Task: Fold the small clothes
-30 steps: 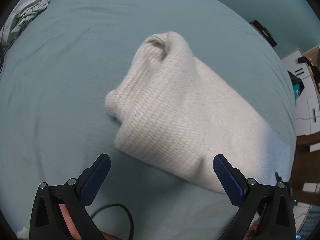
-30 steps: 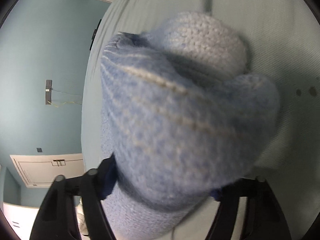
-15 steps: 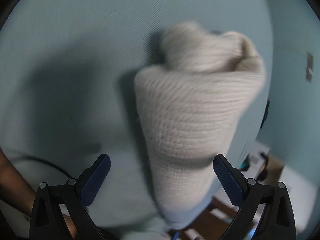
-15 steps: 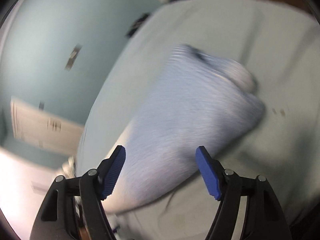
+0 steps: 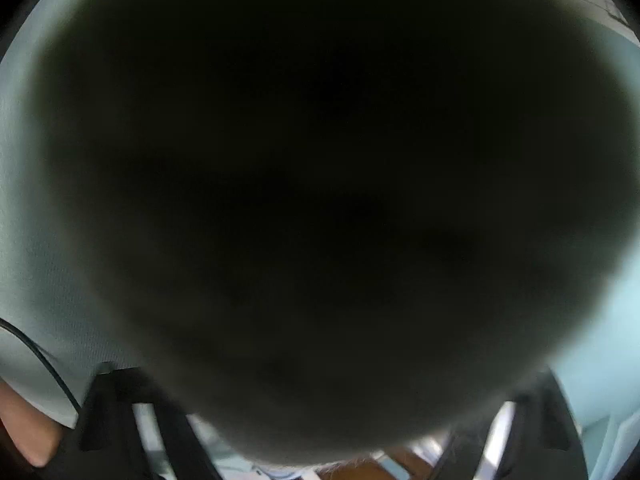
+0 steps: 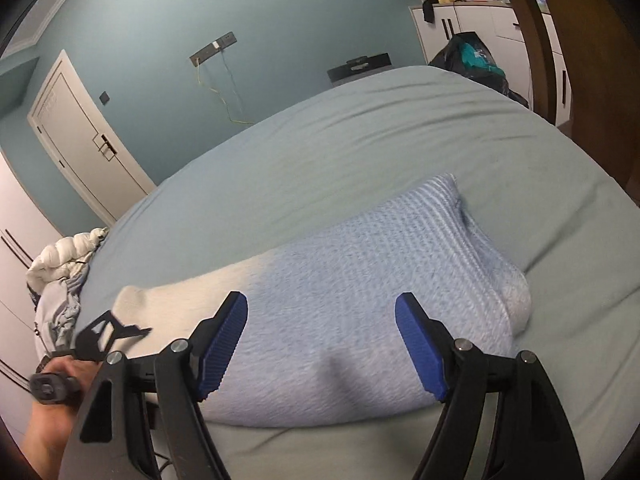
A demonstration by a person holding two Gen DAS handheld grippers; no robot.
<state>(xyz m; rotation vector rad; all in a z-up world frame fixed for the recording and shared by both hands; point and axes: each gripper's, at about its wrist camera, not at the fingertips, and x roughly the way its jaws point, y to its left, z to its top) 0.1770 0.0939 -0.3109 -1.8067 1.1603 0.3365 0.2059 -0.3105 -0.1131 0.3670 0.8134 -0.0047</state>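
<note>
A knitted garment, light blue (image 6: pixel 360 280) fading to cream at its left end (image 6: pixel 168 300), lies folded on the pale green bed sheet (image 6: pixel 360 152). My right gripper (image 6: pixel 320 344) is open and empty, its blue pads just above the garment's near side. The left gripper (image 6: pixel 104 332) shows at the garment's cream end in the right wrist view, held by a hand (image 6: pixel 44 420). In the left wrist view a dark mass (image 5: pixel 320 200) pressed close to the lens blocks almost everything; only the black finger bases (image 5: pixel 120 412) show, so its jaws cannot be judged.
A pile of crumpled pale clothes (image 6: pixel 60 280) lies at the bed's left edge. Beyond the bed are a teal wall, a white door (image 6: pixel 80 136), white cabinets (image 6: pixel 480 28) and a dark bag (image 6: pixel 476 60). A black cable (image 5: pixel 36 356) crosses the sheet.
The right gripper pulled back and let the garment lie flat on the bed. The left gripper moved in until the garment covers its lens.
</note>
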